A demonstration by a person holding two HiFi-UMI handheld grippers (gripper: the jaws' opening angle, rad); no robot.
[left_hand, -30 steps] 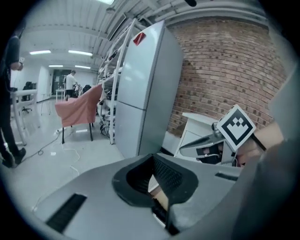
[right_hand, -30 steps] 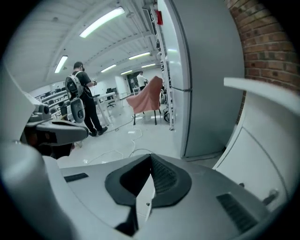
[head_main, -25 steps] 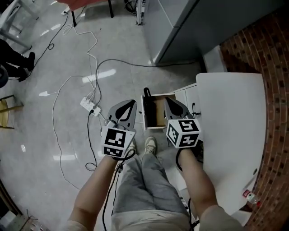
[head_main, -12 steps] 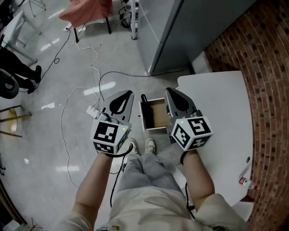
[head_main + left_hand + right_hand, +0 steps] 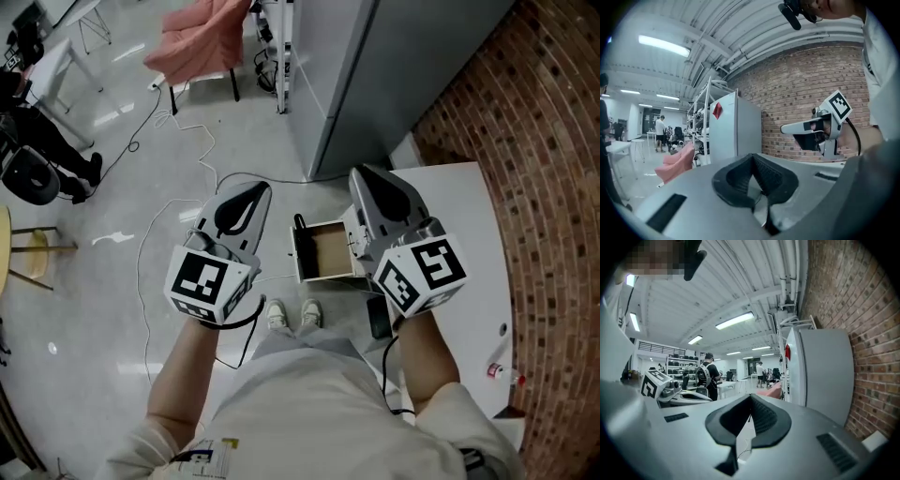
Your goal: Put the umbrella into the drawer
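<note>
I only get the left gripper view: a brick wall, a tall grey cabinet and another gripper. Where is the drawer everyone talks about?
Observer: Low down, out of your view. The head view shows the drawer pulled open beside a white table.
Operator: Anything in it?
Observer: As far as the head view shows, only its bare brown bottom.
Operator: Does that other gripper hold something?
Observer: No. In its own view the right gripper has its jaws together with nothing between them.
</note>
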